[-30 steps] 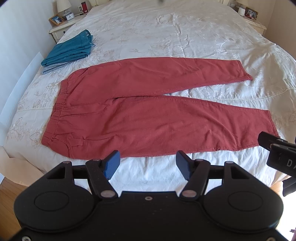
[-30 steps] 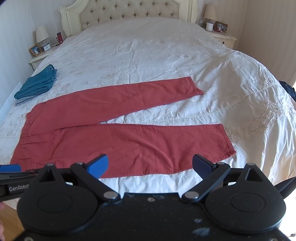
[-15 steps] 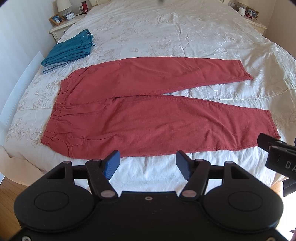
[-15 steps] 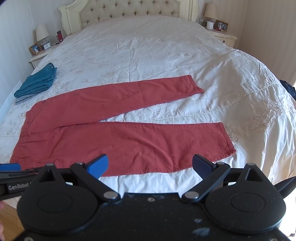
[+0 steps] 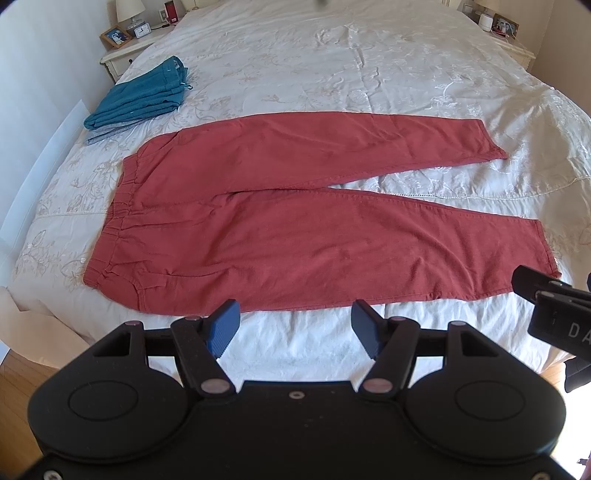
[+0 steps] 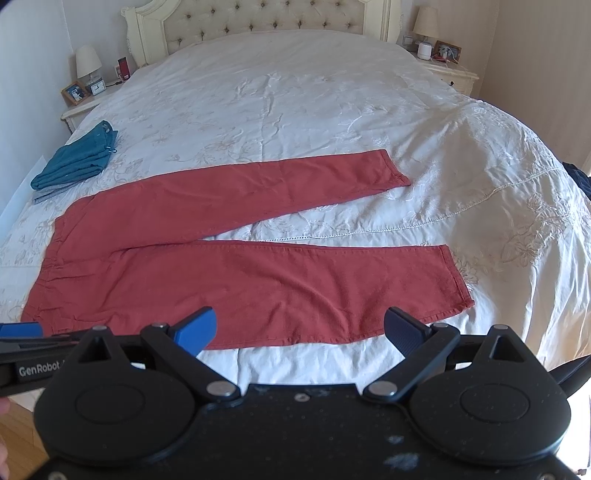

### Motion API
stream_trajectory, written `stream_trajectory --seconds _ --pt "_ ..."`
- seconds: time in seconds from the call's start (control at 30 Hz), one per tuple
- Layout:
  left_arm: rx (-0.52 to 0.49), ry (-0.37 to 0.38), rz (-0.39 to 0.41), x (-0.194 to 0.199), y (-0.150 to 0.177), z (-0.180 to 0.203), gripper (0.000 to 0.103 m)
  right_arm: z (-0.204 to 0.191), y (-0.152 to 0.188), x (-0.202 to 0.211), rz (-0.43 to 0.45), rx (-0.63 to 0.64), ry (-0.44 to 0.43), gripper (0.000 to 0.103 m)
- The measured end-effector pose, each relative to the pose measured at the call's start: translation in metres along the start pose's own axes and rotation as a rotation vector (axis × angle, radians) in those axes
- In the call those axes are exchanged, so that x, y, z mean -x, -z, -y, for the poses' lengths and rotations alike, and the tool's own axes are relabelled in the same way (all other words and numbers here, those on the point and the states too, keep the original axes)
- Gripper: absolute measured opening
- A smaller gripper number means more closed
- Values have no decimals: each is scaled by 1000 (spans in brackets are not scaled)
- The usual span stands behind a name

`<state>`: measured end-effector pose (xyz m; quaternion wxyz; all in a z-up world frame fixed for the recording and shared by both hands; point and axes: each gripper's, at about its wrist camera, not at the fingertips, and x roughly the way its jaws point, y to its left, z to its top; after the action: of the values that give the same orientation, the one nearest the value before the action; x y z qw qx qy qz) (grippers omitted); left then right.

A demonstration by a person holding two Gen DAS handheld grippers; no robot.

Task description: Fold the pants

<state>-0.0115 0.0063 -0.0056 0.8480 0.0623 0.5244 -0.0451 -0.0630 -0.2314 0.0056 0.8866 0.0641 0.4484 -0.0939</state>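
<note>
A pair of rust-red pants (image 5: pixel 295 236) (image 6: pixel 236 280) lies flat on the white bedspread (image 5: pixel 332 66) (image 6: pixel 295 110), waistband to the left, both legs stretched to the right and spread apart. My left gripper (image 5: pixel 295 325) hovers over the near edge of the bed just short of the pants, open, nothing between its blue pads. In the right wrist view my right gripper (image 6: pixel 300 332) is open too, over the lower leg's near hem, holding nothing. Part of the right gripper's body shows at the right edge of the left wrist view.
A folded teal garment (image 5: pixel 140 99) (image 6: pixel 77 162) lies at the bed's far left. Nightstands (image 5: pixel 129 51) (image 6: pixel 450 74) with lamps and photo frames flank the tufted headboard (image 6: pixel 266 18). Wooden floor (image 5: pixel 22 376) shows at the lower left.
</note>
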Motion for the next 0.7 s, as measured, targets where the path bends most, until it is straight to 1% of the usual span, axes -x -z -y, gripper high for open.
stream_trajectory --seconds 0.33,0.37,0.43,0.5,0.53,0.6,0.7 --pt "-1 -8 -6 -1 0 2 68 0 -1 -4 -12 2 -2 101" --pt "0 -10 -8 -2 0 3 68 -2 -2 -6 -29 11 17 101" --pt "3 -16 -17 -3 -2 2 68 -7 -5 -15 -87 48 88 101" --pt "9 -24 -22 -4 -4 -2 68 -13 -5 -27 -146 109 154 101" --pt "13 -27 -18 -4 -6 -5 68 -14 -4 -31 -161 138 156 101" --pt "19 -38 -12 -5 -11 -11 68 -12 -3 -36 -166 147 130 101" --pt "31 -58 1 -8 -21 -24 68 -4 -9 -44 -166 83 24 100"
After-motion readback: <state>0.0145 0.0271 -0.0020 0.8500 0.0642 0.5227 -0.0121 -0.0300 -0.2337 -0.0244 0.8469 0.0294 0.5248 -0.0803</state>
